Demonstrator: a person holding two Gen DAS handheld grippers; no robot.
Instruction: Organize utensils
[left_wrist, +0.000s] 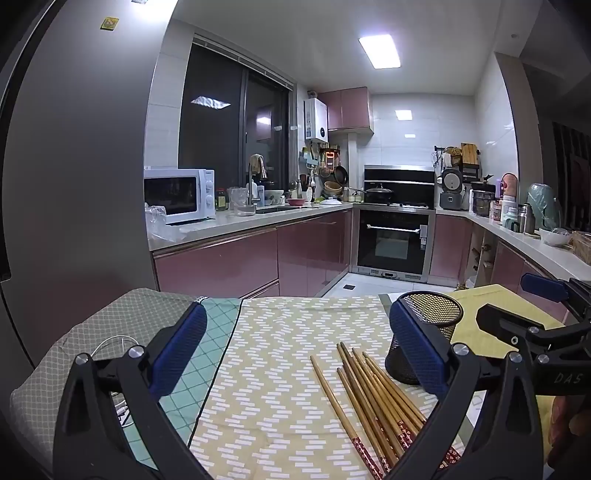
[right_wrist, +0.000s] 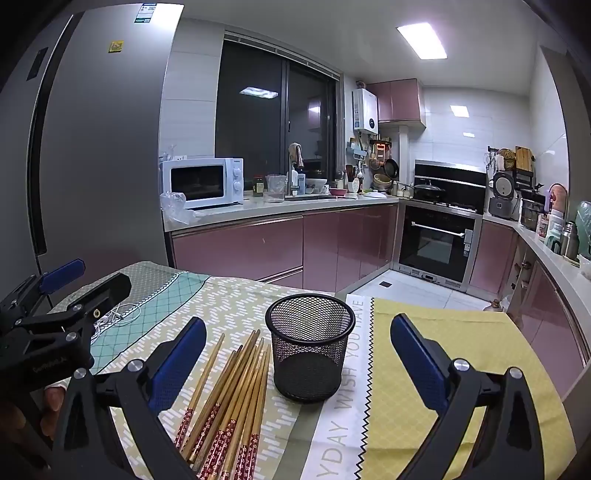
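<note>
at the far left of our counter (right_wrist: 461, 332) a white cable (right_wrist: 122, 312) lies on the green-and-grey cloth, well apart from the work and likely just left there. next comes our left gripper (left_wrist: 295, 347), its jaws spread wide with nothing between them; it hovers low over the patterned cloth, tilted a little down, so we judge it is waiting for a first pick. the chopsticks (right_wrist: 236, 395) lie just right of it in a loose bundle on the cloth, all pointing roughly the same way with their red decorated ends toward us and the plain tips fanned out toward the cup (right_wrist: 309, 347). that lay suits us: the near ends are easiest to reach. the cup, a black mesh holder, stands upright and empty just beside the tips (whether a tip touches its base we cannot tell), mouth open upward, ready to take them. our right gripper (right_wrist: 298, 350) is released too, jaws wide and holding nothing, framing the cup from the near side, perhaps to steady it. nothing is sorted yet; the yellow mat (right_wrist: 443, 369) at the right lies bare.
</note>
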